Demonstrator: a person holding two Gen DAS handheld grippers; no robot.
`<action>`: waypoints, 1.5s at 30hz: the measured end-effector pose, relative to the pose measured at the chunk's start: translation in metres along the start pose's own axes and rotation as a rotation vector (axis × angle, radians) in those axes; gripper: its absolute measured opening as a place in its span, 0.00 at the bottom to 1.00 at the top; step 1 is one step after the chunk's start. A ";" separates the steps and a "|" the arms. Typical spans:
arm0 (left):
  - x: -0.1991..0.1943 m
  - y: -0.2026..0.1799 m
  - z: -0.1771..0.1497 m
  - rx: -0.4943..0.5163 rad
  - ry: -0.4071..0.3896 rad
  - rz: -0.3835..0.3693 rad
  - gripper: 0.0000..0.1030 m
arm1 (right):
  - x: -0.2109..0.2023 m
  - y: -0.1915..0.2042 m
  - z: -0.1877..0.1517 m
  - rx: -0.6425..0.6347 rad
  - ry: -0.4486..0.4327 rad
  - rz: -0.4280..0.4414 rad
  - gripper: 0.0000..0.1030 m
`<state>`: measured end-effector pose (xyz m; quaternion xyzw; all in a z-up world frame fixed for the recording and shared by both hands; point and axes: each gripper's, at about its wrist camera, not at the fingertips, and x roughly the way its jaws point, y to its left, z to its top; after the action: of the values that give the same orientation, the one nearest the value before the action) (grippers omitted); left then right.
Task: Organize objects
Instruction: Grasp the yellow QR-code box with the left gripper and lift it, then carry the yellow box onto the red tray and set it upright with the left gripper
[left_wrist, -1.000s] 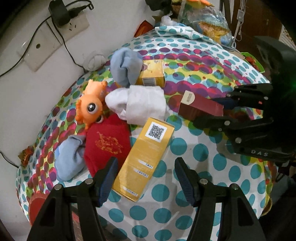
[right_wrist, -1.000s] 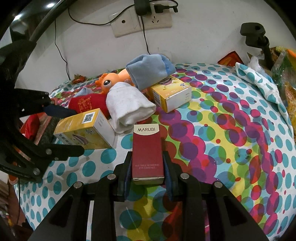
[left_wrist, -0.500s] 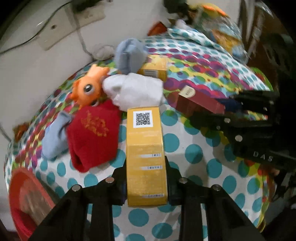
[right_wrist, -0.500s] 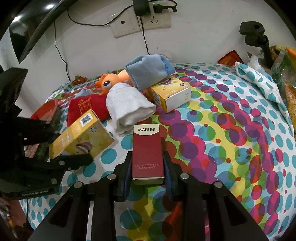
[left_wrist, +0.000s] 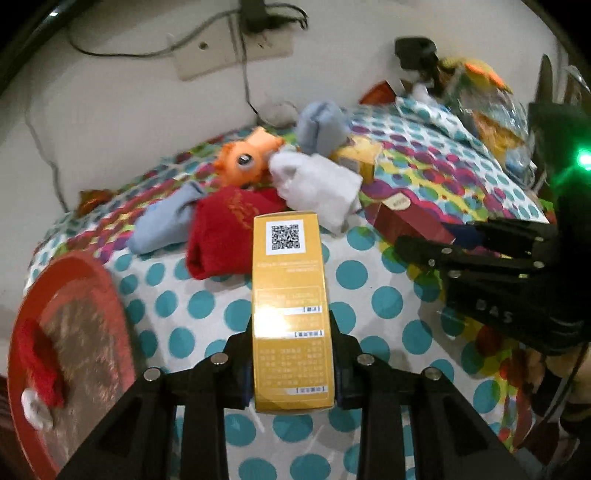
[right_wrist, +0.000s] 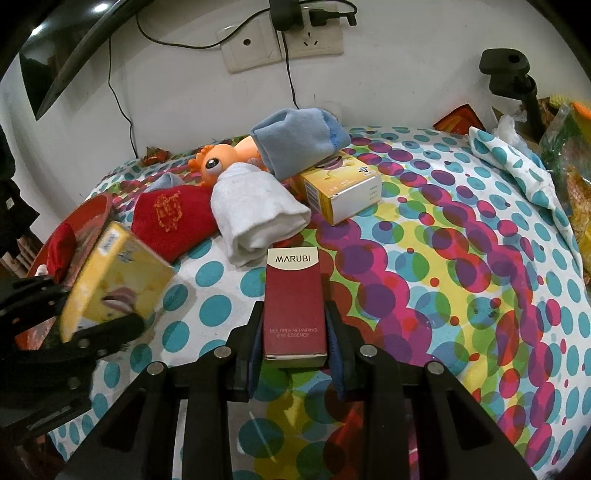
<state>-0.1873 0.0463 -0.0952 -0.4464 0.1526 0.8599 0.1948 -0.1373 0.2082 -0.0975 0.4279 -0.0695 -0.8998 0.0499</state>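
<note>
Both tongs grip boxes: your left tongs (left_wrist: 291, 373) the yellow box (left_wrist: 290, 314), your right tongs (right_wrist: 293, 354) the red box (right_wrist: 293, 306). Lift each straight, squeezing firmly.

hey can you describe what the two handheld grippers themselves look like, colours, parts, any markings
Both the left gripper and the right gripper are matte black, with angular, open-framed fingers joined by round silver pins and dark blue pads on the inner faces. Seen from the left wrist camera, the right gripper's body carries pale lettering that ends in "DAS", and a green light glows above it.

Glossy yellow cardboard box (left_wrist: 290, 314), soft cloth socks (right_wrist: 258, 218), plastic fish toy (right_wrist: 218, 162)
</note>
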 end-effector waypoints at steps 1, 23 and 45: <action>-0.004 0.000 -0.003 -0.015 -0.008 0.006 0.30 | 0.000 0.001 0.000 -0.003 0.000 -0.004 0.27; -0.066 0.072 -0.048 -0.274 -0.071 0.129 0.30 | -0.001 0.004 0.000 -0.008 0.001 -0.013 0.27; -0.093 0.189 -0.107 -0.510 -0.050 0.288 0.30 | 0.000 0.004 -0.001 -0.006 0.000 -0.015 0.27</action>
<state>-0.1521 -0.1851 -0.0606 -0.4332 -0.0113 0.9002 -0.0441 -0.1363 0.2041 -0.0970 0.4284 -0.0634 -0.9003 0.0443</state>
